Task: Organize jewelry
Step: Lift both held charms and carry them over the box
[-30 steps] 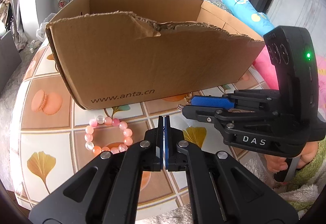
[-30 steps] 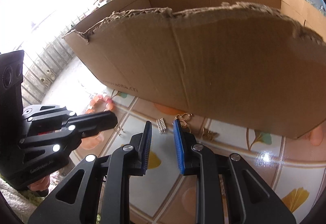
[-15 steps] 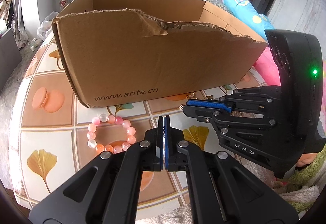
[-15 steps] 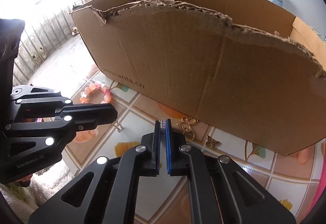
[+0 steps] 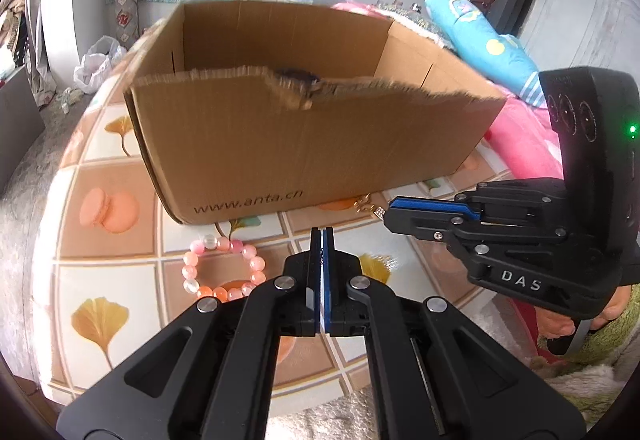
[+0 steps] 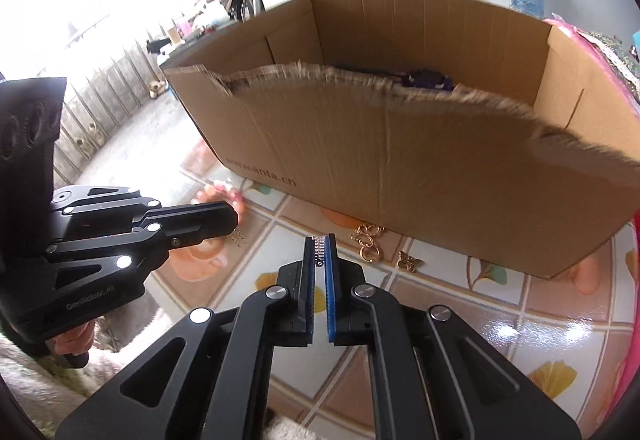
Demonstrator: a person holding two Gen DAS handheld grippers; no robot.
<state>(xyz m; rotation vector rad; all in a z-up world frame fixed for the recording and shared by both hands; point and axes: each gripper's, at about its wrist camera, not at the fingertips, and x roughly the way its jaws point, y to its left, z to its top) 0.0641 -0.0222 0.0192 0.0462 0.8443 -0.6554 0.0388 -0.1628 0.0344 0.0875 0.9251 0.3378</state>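
Your right hand-held gripper [image 6: 320, 240] is clamped on a small rhinestone piece above the desk [image 6: 500, 324] before the cardboard box [image 6: 400, 160], so carry it over the torn front wall and release inside, while your left hand-held gripper [image 5: 322, 236] waits closed and empty near the pink bead bracelet [image 5: 222, 266].

Brown cardboard box [image 5: 304, 144], pink-and-orange bead bracelet [image 5: 222, 268], gold charms [image 6: 370, 240], ginkgo-and-macaron tablecloth [image 5: 100, 252].

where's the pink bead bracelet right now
In the left wrist view the pink bead bracelet lies flat on the tiled tabletop, just left of the closed left gripper and in front of the cardboard box, near its printed front corner.
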